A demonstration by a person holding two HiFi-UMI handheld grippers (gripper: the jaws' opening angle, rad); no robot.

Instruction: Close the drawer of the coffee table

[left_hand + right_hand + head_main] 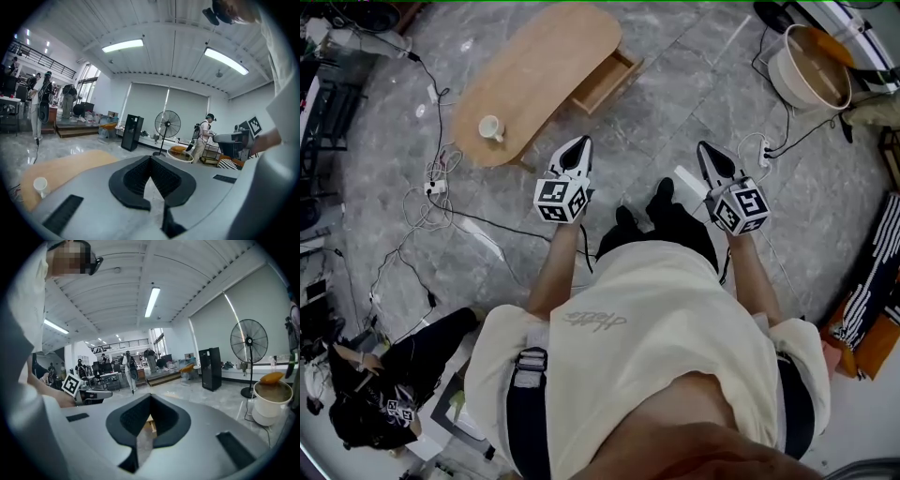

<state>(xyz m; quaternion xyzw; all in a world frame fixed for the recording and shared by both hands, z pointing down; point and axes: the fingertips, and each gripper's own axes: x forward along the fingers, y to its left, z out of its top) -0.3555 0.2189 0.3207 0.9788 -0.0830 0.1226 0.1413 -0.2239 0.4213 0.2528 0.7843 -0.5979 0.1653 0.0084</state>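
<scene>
Both my left gripper and right gripper have their jaws closed on nothing, held low since I'm well apart from the drawer. It juts open from the counter's long edge facing me.

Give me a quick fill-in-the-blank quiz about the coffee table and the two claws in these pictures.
1. The coffee table has its drawer standing ___.
2. On the tabletop stands one white ___.
3. The left claw and the right claw are both shut and hold ___.

Missing words: open; cup; nothing.
</scene>
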